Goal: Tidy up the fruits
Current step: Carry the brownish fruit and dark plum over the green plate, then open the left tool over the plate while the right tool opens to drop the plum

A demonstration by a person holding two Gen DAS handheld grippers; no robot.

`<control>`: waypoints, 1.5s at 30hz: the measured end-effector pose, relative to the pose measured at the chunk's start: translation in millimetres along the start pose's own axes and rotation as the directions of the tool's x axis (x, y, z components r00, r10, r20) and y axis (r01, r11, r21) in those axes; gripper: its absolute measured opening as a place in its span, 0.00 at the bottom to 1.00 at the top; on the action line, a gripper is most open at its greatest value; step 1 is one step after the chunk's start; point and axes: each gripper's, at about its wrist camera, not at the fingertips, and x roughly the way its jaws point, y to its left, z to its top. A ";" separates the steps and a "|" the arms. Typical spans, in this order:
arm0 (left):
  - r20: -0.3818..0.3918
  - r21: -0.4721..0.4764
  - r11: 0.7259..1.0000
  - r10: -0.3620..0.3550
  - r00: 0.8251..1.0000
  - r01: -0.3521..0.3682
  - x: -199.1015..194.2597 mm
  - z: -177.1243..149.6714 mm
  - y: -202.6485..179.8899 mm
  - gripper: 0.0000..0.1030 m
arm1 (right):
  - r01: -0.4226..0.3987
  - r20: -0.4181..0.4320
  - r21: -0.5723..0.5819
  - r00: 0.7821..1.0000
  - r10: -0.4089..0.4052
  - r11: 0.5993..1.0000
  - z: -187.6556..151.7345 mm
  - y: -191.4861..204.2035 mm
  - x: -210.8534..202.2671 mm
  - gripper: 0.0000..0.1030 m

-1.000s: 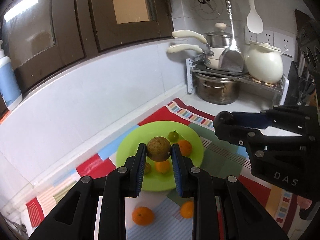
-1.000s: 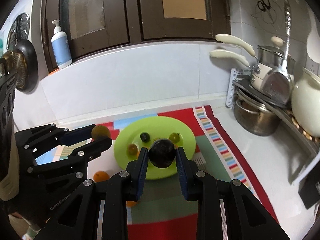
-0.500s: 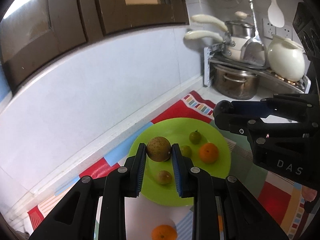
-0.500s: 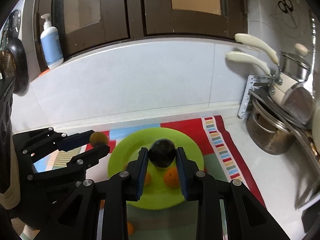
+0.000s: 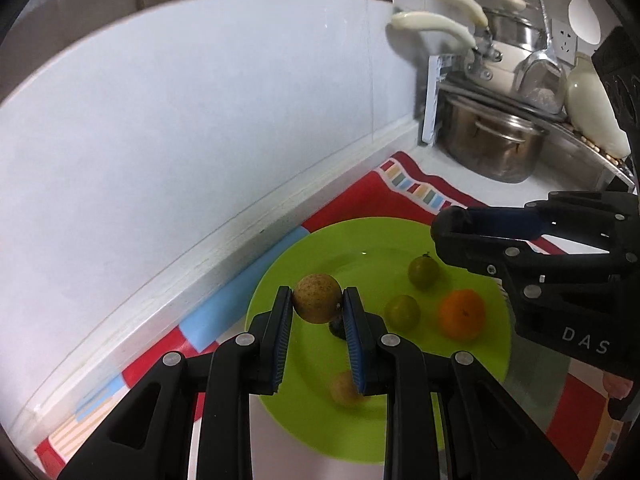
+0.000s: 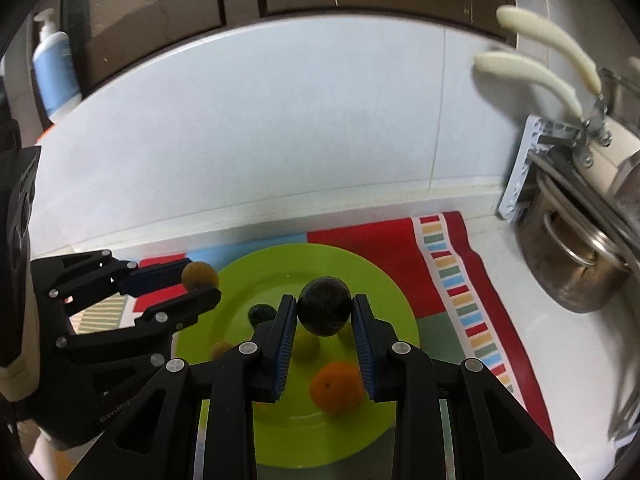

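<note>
Change since the earlier frames: both grippers have carried their fruit forward and lower; the round lime-green plastic plate (image 5: 404, 240) now fills the lower half of each view, and the loose oranges on the mat have dropped out of sight.

Left wrist view.
- Left gripper (image 5: 318, 300): jaws clamped on a round speckled tan-brown fruit (image 5: 318, 297), pads at its widest girth, held over the plate's left half.
- On the plate: two small green citrus (image 5: 423, 271) (image 5: 402, 312), one small orange mandarin (image 5: 461, 313) to their right, a blurred tan fruit (image 5: 346, 389) near the front, and a dark fruit mostly hidden behind the right finger.
- Right gripper body enters from the right, over the plate's far right edge.
- Striped multicoloured cloth mat (image 5: 404, 192) under the plate; steel stockpot (image 5: 494, 140) far right.

Right wrist view.
- Right gripper (image 6: 324, 312): jaws closed on a round dark, near-black fruit (image 6: 324, 311), over the plate's middle.
- Left gripper visible at left, tan fruit at its tips, above the plate's left rim.

Handling, as judged: both fruits look light, firm and smooth-skinned, so liable to roll once released. Hold across the middle and lower into a bare patch before letting go.
</note>
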 end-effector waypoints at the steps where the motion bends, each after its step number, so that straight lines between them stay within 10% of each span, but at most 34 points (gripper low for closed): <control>1: -0.008 -0.002 1.000 -0.008 1.000 0.008 5.9 0.3 1.8 0.25 | 0.002 -0.006 0.000 1.000 -0.002 1.000 0.8 -1.0 3.8 0.29; 20: -0.041 -0.016 0.999 -0.037 0.998 0.036 34.1 3.8 6.8 0.35 | 0.001 -0.072 0.027 0.997 0.001 1.000 2.0 -11.4 30.0 0.29; 45: 0.070 -0.039 0.999 0.031 0.997 -0.029 -103.9 -27.4 -0.8 0.59 | 0.027 0.094 -0.027 0.995 -0.024 0.999 -22.7 27.5 -87.9 0.42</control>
